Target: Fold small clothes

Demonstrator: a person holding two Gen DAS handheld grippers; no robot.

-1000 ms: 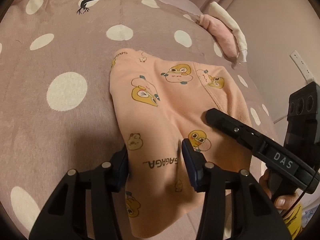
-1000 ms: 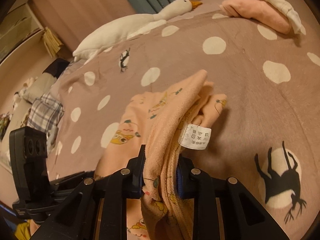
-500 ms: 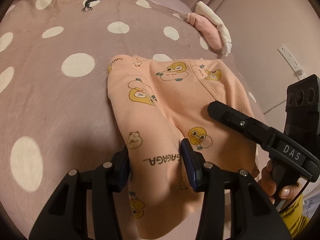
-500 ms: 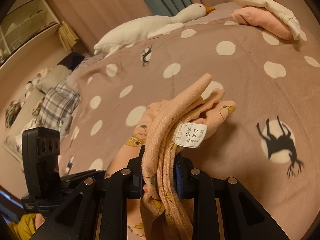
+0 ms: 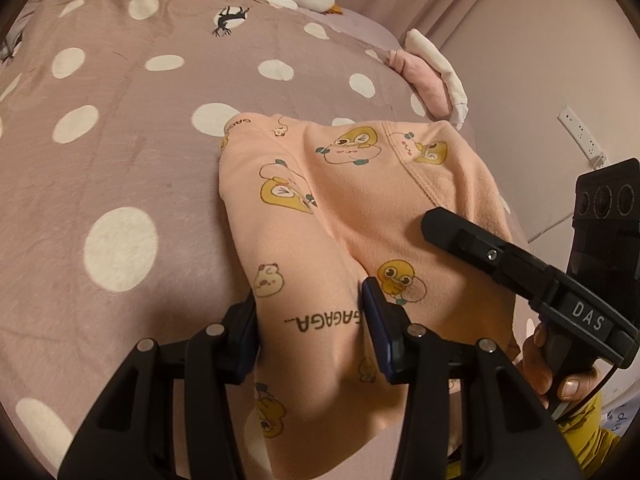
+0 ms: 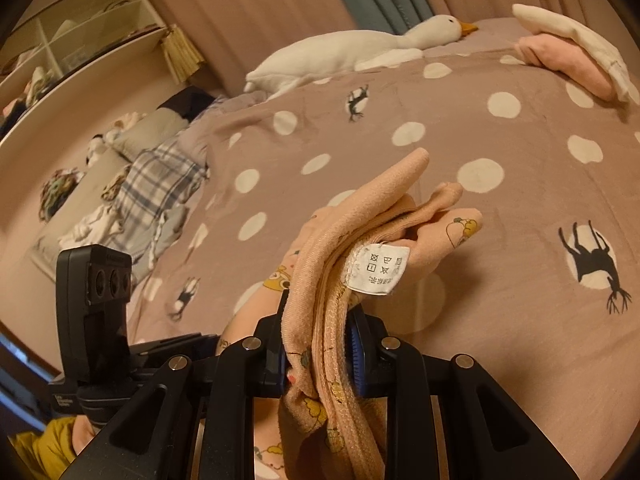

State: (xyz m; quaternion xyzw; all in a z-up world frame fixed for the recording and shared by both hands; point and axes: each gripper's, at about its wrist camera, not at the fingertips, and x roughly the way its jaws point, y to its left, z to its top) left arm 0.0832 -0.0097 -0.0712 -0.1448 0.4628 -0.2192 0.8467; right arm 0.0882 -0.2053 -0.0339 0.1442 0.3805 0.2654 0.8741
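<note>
A peach garment (image 5: pixel 360 200) printed with yellow ducks lies on the dotted mauve bedspread (image 5: pixel 120 140), its near end lifted. My left gripper (image 5: pixel 310 320) is shut on a bunched fold of it, by the "SAGAGA" print. In the right wrist view my right gripper (image 6: pixel 320 344) is shut on the garment's (image 6: pixel 360 220) ribbed edge, where a white care label (image 6: pixel 378 270) hangs. The right gripper's finger (image 5: pixel 500 256) reaches in over the cloth from the right, with a hand (image 5: pixel 548 372) on its handle.
A white goose plush (image 6: pixel 340 52) lies at the bed's far end. A pile of folded pink and white clothes (image 6: pixel 568 52) sits at the far right. A plaid cloth (image 6: pixel 160 184) and other clothes lie left of the bed. A socket strip (image 5: pixel 580 132) is on the right wall.
Both grippers have moved across the bed and risen a little, carrying the garment along. More of the bed's far end and the goose now shows. Both grips are unchanged.
</note>
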